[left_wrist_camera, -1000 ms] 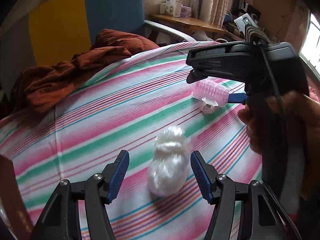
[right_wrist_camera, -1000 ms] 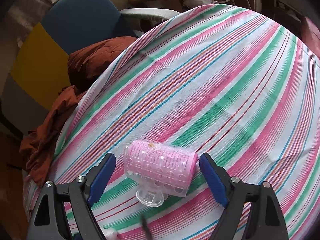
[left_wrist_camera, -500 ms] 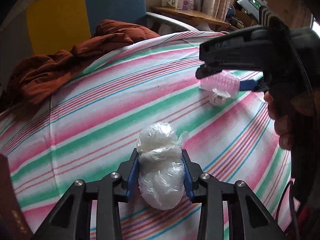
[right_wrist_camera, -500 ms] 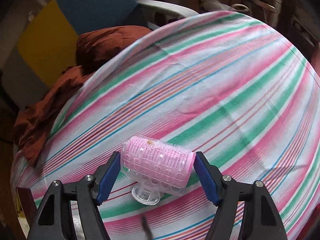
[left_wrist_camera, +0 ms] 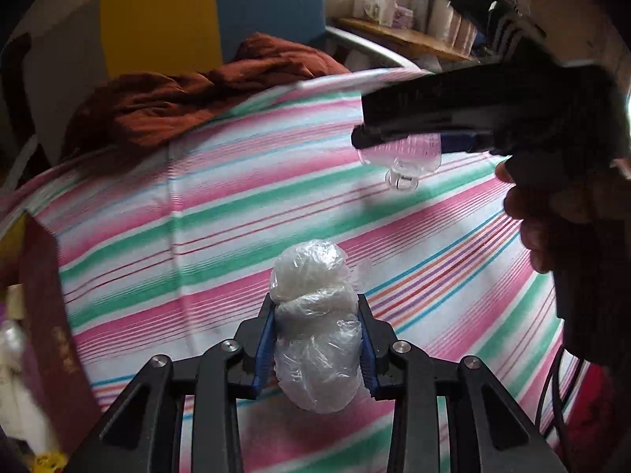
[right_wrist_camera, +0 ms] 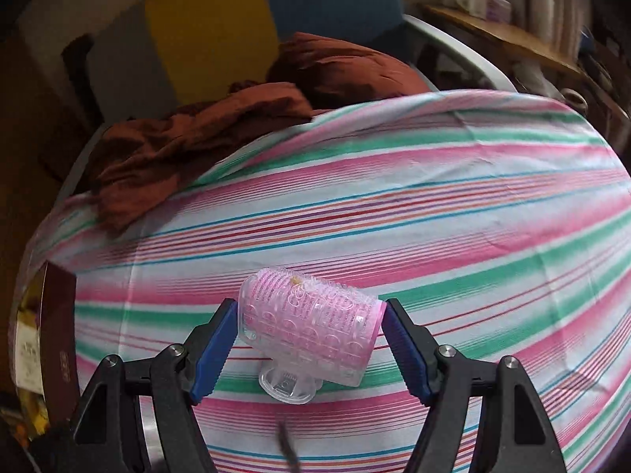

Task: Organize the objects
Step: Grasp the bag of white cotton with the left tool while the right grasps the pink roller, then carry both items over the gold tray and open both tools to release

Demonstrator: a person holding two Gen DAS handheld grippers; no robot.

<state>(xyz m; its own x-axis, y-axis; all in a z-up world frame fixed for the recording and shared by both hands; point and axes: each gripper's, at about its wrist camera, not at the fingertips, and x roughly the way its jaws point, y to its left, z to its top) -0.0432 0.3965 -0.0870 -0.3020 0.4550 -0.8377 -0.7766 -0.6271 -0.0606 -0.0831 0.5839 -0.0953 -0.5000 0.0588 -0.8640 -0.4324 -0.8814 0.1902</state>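
Note:
A white bundle wrapped in clear plastic (left_wrist_camera: 311, 276) sits between the blue pads of my left gripper (left_wrist_camera: 315, 307), which is shut on its middle, low over the striped cloth (left_wrist_camera: 197, 228). My right gripper (right_wrist_camera: 309, 311) is shut on a pink hair roller (right_wrist_camera: 311, 327), one pad pressed on each end. The roller's clear plastic foot (right_wrist_camera: 288, 386) hangs below it. In the left wrist view the roller (left_wrist_camera: 406, 157) hangs above the cloth at the upper right, with a shadow under it, and a hand (left_wrist_camera: 552, 216) grips the black handle.
A crumpled rust-brown cloth (right_wrist_camera: 189, 146) lies on the table's far left edge in front of a blue and yellow chair back (right_wrist_camera: 213, 19). A dark red box (left_wrist_camera: 51, 315) stands at the left edge. A wooden shelf with small boxes (left_wrist_camera: 394, 35) is behind.
My left gripper has shut on the white bundle, and my right has shut on the pink roller and lifted it. Both views have swung left, bringing the dark red box into sight.

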